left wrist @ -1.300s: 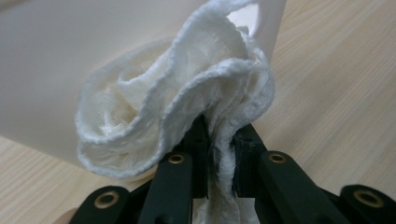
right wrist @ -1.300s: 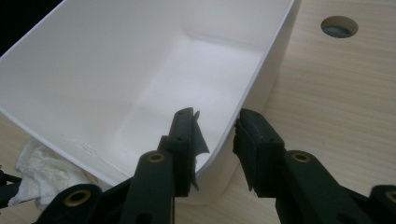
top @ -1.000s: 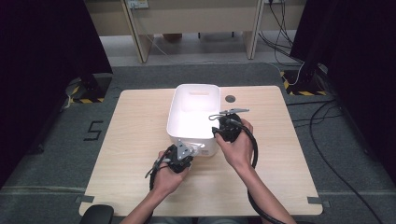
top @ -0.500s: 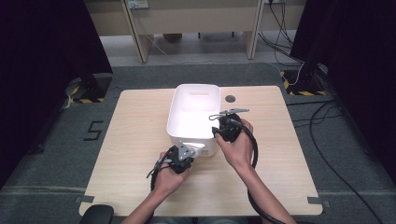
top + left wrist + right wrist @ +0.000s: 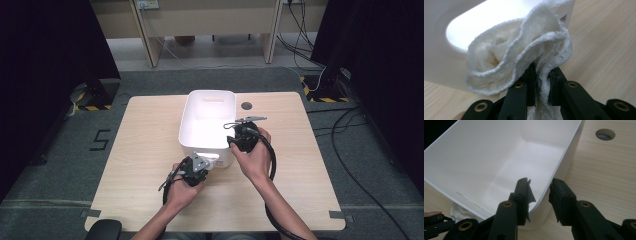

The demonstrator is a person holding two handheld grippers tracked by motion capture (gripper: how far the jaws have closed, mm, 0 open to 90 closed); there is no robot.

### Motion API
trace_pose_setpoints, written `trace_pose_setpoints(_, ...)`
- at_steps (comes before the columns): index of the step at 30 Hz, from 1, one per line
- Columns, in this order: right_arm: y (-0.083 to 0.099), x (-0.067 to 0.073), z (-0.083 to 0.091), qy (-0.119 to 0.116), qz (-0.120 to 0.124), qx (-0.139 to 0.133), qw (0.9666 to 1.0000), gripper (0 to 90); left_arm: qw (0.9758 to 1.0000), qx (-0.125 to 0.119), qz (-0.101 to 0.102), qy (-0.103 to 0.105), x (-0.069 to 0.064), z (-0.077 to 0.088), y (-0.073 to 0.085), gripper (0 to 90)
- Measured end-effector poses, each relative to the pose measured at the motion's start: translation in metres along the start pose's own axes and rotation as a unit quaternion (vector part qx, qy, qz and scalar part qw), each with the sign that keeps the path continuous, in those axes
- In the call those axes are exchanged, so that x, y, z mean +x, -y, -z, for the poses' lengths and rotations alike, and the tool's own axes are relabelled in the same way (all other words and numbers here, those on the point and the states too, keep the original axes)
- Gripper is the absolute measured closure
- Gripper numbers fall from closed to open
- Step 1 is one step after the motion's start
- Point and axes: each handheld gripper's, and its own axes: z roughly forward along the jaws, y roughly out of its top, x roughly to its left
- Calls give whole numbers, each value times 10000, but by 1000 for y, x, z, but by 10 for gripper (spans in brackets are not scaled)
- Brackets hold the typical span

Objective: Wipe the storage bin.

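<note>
A white plastic bin (image 5: 210, 94) stands on the wooden table (image 5: 150, 130). My left gripper (image 5: 204, 162) is at the bin's near right corner, shut on a bunched white cloth (image 5: 519, 50). The cloth lies against the bin's outer wall (image 5: 439, 62). My right gripper (image 5: 236, 141) holds the bin's right side near that corner. One jaw is inside the bin (image 5: 499, 152) and the other outside, closed on the wall. A bit of the cloth (image 5: 459, 211) peeks out below the bin's rim in the right gripper view.
A round cable hole (image 5: 246, 105) sits in the table just right of the bin's far end. Bare tabletop lies to the left and right of the bin. Beyond the table are grey floor, cables (image 5: 350, 125) and desk legs.
</note>
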Motion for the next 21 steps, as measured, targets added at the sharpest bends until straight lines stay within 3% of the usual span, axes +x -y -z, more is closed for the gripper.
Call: trace_pose_setpoints(21,0,0,0,4,-14,-2,10000,675,9998,-125,104,94,-3,2,-4,792)
